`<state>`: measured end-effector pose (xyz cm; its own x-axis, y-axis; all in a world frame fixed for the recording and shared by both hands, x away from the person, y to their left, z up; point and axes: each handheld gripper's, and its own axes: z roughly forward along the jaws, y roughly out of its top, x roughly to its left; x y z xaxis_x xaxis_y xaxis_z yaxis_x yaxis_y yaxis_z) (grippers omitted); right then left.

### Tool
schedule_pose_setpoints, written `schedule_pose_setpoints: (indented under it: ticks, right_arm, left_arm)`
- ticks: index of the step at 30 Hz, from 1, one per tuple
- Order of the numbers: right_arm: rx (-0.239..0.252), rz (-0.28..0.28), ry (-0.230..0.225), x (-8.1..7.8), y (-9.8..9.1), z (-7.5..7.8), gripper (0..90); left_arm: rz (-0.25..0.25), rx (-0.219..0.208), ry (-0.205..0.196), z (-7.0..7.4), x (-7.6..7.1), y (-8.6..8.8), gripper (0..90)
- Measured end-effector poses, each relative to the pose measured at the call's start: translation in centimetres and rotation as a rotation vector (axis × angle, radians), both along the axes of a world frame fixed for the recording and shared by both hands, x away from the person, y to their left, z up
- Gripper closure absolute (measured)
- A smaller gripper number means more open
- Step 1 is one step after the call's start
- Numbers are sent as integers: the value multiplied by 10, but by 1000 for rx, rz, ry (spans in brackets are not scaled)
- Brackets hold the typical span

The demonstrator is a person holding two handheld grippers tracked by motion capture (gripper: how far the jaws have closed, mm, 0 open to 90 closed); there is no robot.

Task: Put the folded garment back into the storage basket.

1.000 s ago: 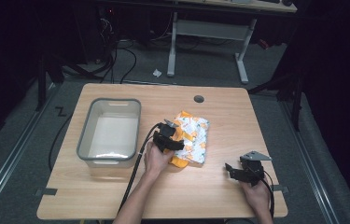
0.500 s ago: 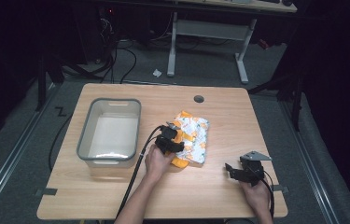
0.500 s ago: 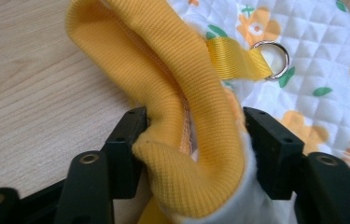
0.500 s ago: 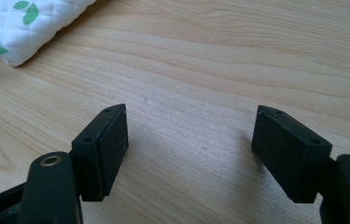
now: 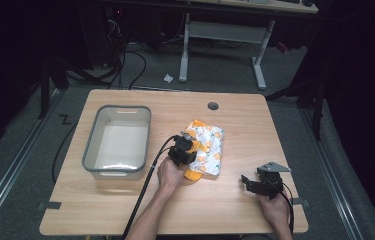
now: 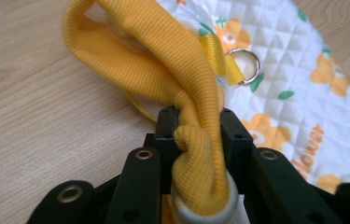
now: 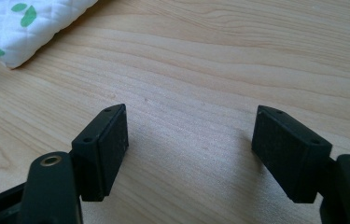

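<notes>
A light wooden bench carries a white quilted fabric bib printed with orange flowers and green leaves, which lies flat near the middle of the bench, just to the right of a clear rectangular plastic tub with a grey rim. The bib has a thick mustard-yellow ribbed knit collar along its near left edge, with a small silver metal ring on a yellow strap sitting just beside the collar on the quilted cloth. The left gripper, held in the person's left hand, sits at the bib's near left corner, between the bib and the tub. Its black jaws have just been closing and now pinch a bunched fold of the yellow collar between them; in the left gripper view the knit fabric bulges up out of the narrow gap, and the rest of the collar loops up off the bench beyond the jaws. A black cable trails from this gripper toward the near edge of the bench. The right gripper rests well to the right of the bib, near the front right corner of the bench, held by the right hand. Its jaws stand wide apart over bare wood with nothing between them, and a corner of the bib shows at the upper left of the right gripper view.
</notes>
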<state>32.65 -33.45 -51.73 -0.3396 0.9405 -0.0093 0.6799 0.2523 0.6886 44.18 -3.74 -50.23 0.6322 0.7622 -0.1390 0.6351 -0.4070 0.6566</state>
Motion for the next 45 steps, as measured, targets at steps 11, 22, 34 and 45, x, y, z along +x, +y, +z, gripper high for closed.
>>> schedule_pose_setpoints:
  ticks: [11,22,34,45]
  right_arm:
    - [0,0,0,0,0,0,273]
    - [1,0,1,0,0,0,273]
    - [0,0,0,0,0,0,273]
    - [1,0,0,0,0,0,273]
  left_arm:
    - [-6,-65,-61,28,-11,13,737]
    - [-24,-118,-114,51,-22,29,740]
    - [-20,-164,-160,68,-32,45,741]
    - [-1,-205,-169,79,-37,66,745]
